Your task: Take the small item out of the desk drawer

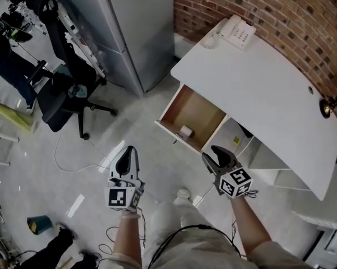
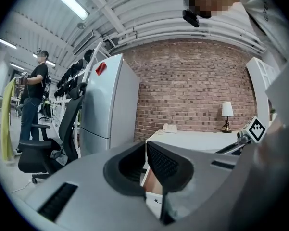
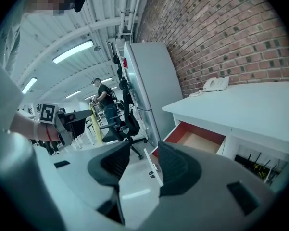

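Desk drawer [image 1: 197,114] holds small item [image 1: 186,131], axis unclear

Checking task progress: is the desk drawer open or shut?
Open. The drawer is pulled out from the desk, its wooden bottom exposed with a small white item inside.

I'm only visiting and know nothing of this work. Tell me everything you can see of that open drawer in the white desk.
The drawer is a shallow open-topped box, pulled well out of the white desk and level. Its front panel and rims are white; the floor inside looks like light brown wood, and one inner wall looks reddish in the right gripper view. A small white item lies on the floor near the front panel; nothing else shows inside. Only the desk and that item touch it.
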`<action>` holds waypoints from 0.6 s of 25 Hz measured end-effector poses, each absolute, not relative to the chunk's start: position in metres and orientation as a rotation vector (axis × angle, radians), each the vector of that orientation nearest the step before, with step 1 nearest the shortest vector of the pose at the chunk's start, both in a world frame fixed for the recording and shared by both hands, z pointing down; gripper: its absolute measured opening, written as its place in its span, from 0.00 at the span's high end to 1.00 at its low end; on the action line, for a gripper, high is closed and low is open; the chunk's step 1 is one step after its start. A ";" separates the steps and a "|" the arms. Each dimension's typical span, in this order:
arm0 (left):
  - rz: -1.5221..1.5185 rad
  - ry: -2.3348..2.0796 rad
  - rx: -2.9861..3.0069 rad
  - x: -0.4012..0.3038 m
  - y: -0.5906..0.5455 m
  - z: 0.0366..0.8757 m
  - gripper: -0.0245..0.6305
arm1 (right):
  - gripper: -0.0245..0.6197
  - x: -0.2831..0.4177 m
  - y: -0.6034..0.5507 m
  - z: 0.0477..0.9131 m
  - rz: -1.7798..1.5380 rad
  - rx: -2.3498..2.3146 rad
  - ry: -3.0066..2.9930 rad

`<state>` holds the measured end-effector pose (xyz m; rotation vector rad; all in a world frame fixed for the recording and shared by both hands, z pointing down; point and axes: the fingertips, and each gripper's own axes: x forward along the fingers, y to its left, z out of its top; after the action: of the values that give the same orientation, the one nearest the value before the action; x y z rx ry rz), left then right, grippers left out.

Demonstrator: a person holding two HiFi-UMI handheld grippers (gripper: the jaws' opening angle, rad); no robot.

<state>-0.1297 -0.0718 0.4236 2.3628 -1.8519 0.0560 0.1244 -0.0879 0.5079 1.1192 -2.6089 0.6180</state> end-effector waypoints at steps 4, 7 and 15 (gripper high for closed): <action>0.040 -1.832 2.363 -0.128 -0.093 0.436 0.96 | 0.65 0.107 -0.098 0.529 0.662 1.058 -2.615; 0.035 -1.827 2.367 -0.129 -0.110 0.446 0.96 | 0.65 0.097 -0.111 0.545 0.677 1.019 -2.602; 0.074 -1.776 2.362 -0.136 -0.153 0.487 0.96 | 0.65 0.080 -0.156 0.588 0.718 1.019 -2.513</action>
<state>-0.1358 -0.1531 0.4872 2.3623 -1.7760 0.0737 0.0803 -0.1564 0.5877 1.0186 -2.5132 0.7179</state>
